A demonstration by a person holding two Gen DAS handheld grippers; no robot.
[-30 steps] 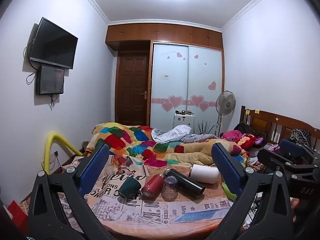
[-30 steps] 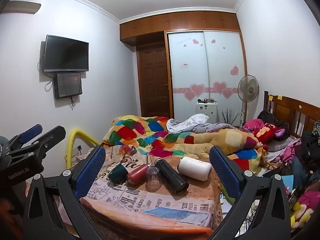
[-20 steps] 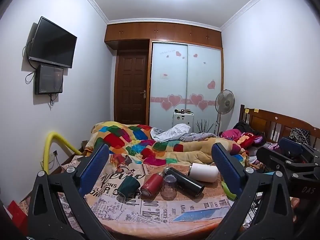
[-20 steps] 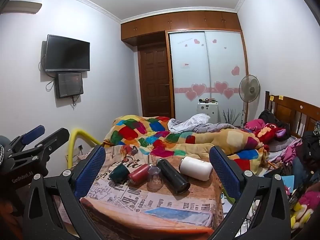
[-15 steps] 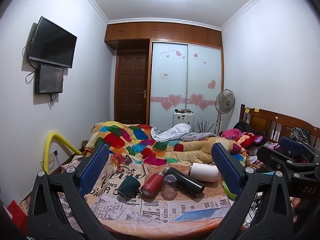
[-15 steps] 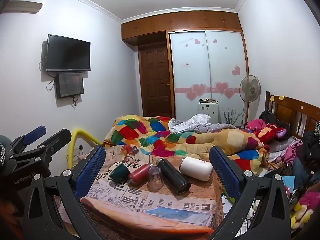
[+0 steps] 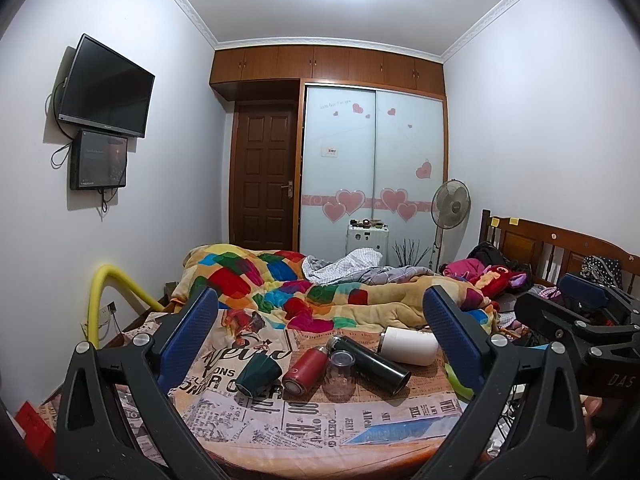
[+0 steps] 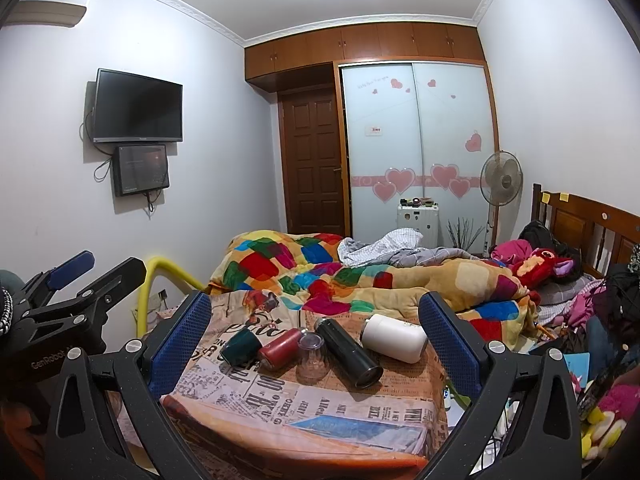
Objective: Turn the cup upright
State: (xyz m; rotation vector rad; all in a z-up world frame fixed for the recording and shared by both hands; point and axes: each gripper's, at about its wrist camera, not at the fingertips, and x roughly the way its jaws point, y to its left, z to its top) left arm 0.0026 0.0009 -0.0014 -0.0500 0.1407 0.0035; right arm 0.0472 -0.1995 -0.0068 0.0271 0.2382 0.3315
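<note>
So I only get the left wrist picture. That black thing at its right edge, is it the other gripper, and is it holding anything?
Observer: Yes. In its own view the right gripper has its fingers wide apart with nothing between them. The clear cup stands mouth down on the table ahead of it.
Visitor: What does my gripper look like from over there?
Observer: The left gripper shows at the left edge, off to the left of the table, with GenRobot printed on its body.
Visitor: Anything low on the right that I miss?
Observer: What look like yellow soft toys lie in the bottom right corner.
</note>
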